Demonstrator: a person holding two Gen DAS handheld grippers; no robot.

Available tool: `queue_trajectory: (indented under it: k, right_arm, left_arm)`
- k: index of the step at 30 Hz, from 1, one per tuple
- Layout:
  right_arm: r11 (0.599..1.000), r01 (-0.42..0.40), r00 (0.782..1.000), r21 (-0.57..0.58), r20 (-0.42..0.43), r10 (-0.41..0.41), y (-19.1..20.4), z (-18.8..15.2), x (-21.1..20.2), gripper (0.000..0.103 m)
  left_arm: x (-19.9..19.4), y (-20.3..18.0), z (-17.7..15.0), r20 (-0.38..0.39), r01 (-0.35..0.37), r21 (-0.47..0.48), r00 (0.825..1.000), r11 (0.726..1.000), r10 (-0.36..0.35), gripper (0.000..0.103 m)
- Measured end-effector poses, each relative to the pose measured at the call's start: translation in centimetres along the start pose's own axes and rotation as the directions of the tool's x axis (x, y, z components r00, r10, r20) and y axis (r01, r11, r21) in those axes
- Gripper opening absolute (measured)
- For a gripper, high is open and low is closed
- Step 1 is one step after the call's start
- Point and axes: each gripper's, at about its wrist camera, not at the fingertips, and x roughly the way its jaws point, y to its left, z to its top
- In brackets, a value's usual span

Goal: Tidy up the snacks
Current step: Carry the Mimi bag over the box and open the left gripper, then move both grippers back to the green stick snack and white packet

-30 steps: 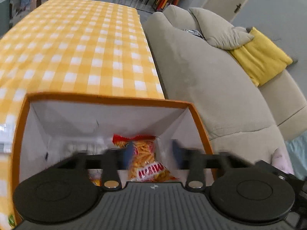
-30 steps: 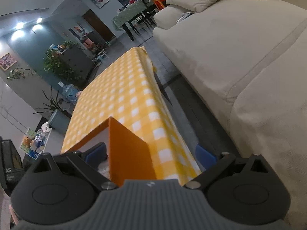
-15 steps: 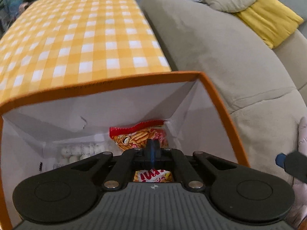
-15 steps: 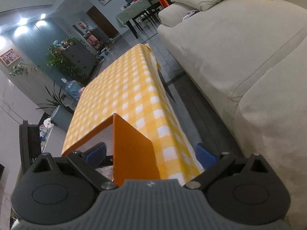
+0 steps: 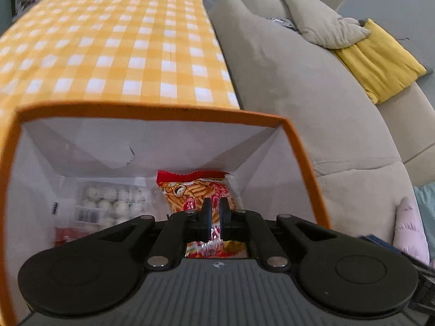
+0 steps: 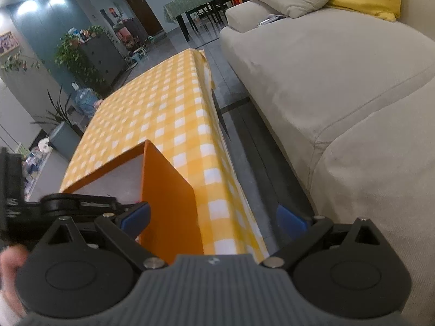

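Orange cardboard frames the left wrist view: the box stands open on the checked tablecloth, and only this camera looks down its white inside. At the bottom lie a chip packet with a red top edge and, at nine o'clock from it, a clear pack of pale round sweets. The left gripper hangs inside the box with its jaws drawn together; the packet shows just behind them, and whether the film is pinched cannot be told.

The right wrist view shows what the first cannot: the box's outer wall and the room beyond, with the sofa at three o'clock. The right gripper stands wide open (blue pads well apart), straddling that wall, one pad inside and one over the tablecloth, gripping nothing.

A second ago the left jaws were spread over the packet; they have since closed, and the right gripper has rolled slightly.
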Motion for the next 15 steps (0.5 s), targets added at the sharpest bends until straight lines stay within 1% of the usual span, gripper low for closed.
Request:
queue_trajectory:
  k: [2,3,5,7,8,10,11,15]
  right_arm:
    - [1.0,0.012,1.0,-0.029,-0.001,-0.012,0.5,-0.1,-0.1,0.097]
    - [0.999,0.014,1.0,-0.037,0.0,-0.014,0.7,-0.1,-0.3,0.097]
    - [0.999,0.003,1.0,-0.039,0.003,-0.003,1.0,-0.1,-0.8,0.097]
    - [0.998,-0.007,1.0,-0.054,0.006,0.007,1.5,0.0,-1.4,0.097]
    - [0.998,-0.025,1.0,-0.066,0.001,0.025,1.7,-0.1,-1.7,0.097]
    - [0.992,-0.092,0.996,-0.082,-0.01,0.091,2.0,-0.3,-2.4,0.097]
    - [0.992,-0.101,0.995,-0.08,-0.004,0.101,2.0,-0.4,-2.8,0.097]
    - [0.995,-0.085,0.996,-0.057,0.008,0.086,2.3,-0.8,-4.2,0.097]
  left_arm:
    - [-1.4,-0.4,-0.1,0.022,-0.012,0.026,1.0,1.0,0.011,0.005]
    - [-2.3,-0.5,-0.2,0.029,-0.019,0.037,0.999,0.999,0.018,0.009]
    - [-3.7,-0.6,-0.4,0.037,-0.027,0.04,0.999,0.999,0.025,0.013]
    - [-5.1,-0.5,-0.6,0.04,-0.043,0.033,0.998,0.999,0.042,0.014]
    - [-5.7,-0.4,-0.8,0.036,-0.046,0.034,0.998,0.998,0.045,0.015]
    - [-6.9,-0.3,-1.2,0.029,-0.052,0.033,0.998,0.998,0.051,0.017]
    - [-7.6,-0.1,-1.5,0.032,-0.055,0.031,0.998,0.998,0.054,0.018]
    - [-10.5,0.6,-2.5,0.05,-0.051,0.014,0.997,0.999,0.05,0.027]
